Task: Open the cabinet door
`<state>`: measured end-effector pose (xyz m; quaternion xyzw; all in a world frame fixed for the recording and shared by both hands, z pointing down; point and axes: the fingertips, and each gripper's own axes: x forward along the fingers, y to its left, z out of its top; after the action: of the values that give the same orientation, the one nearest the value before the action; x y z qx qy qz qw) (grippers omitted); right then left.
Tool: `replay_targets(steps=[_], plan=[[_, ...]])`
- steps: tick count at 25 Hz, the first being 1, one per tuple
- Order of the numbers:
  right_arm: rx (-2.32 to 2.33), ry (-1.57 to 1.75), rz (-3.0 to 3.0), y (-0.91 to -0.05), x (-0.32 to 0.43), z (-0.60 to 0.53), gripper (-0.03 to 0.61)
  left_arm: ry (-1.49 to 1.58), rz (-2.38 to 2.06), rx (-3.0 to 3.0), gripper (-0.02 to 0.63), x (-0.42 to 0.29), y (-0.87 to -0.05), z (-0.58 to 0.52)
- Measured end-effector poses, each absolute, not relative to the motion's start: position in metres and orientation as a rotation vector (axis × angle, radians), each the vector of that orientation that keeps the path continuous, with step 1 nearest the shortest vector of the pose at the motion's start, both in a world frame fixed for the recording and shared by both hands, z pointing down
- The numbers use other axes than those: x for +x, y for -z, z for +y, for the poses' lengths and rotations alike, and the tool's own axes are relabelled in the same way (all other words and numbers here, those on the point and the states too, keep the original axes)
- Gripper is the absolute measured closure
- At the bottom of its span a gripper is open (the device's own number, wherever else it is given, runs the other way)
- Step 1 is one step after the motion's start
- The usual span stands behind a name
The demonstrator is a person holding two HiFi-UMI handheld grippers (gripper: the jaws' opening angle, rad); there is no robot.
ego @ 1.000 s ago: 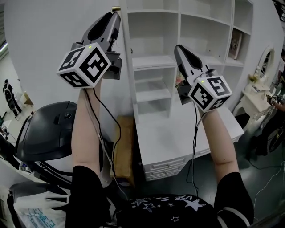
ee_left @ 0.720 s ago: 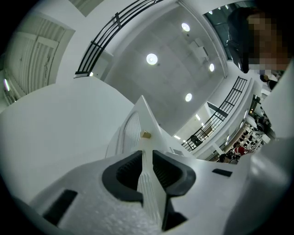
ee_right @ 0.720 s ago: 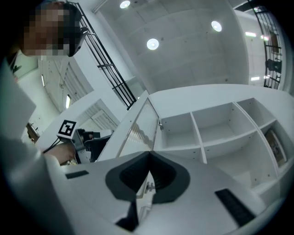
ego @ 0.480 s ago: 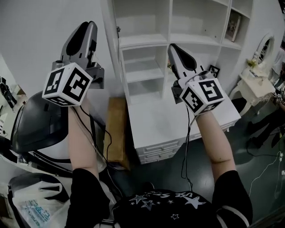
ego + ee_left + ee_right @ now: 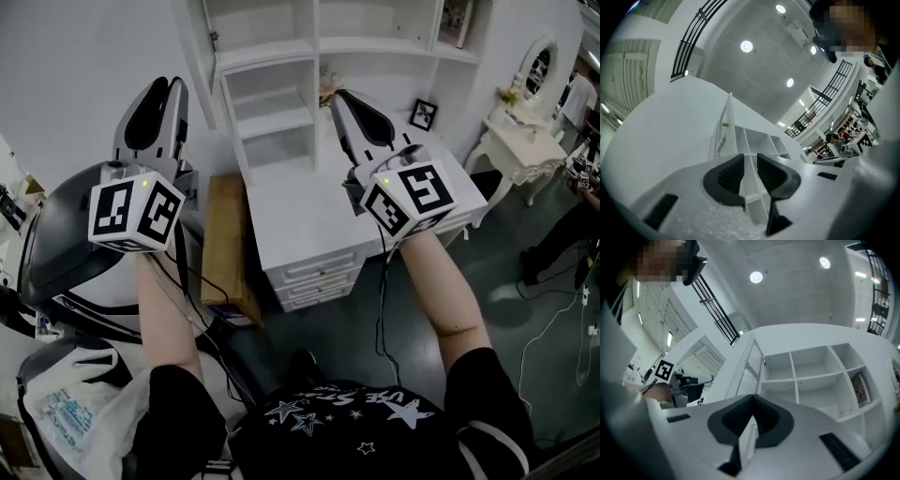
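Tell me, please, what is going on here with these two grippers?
A person holds a gripper in each hand, raised in front of a white shelf unit that stands on a desk. The left gripper has its jaws slightly apart, just opened a little, with nothing between them. The right gripper has its jaws together and empty. Neither touches the cabinet door, which already stands swung open at the unit's left side.

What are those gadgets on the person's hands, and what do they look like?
The left gripper and right gripper are grey-and-white shells tapering to two black-padded jaws. Each carries a white cube printed with black square markers. A thin black cable trails down along each arm. The person wears a black short-sleeved top with white stars.
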<state>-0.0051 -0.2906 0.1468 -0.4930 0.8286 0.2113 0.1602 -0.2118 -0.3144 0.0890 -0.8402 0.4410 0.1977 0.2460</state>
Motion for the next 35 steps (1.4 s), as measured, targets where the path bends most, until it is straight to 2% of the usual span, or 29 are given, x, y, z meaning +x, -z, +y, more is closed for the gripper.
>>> replay_targets(steps=[23, 35], plan=[[-1.609, -0.381, 2.436, -0.259, 0.049, -0.052, 0.572, -0.342, 1.171, -2.573, 0.518, -0.141, -0.250, -0.084], [-1.641, -0.199, 2.501, -0.331, 0.046, 0.007, 0.572, -0.246, 1.228, -2.768, 0.604, -0.130, -0.334, -0.015]])
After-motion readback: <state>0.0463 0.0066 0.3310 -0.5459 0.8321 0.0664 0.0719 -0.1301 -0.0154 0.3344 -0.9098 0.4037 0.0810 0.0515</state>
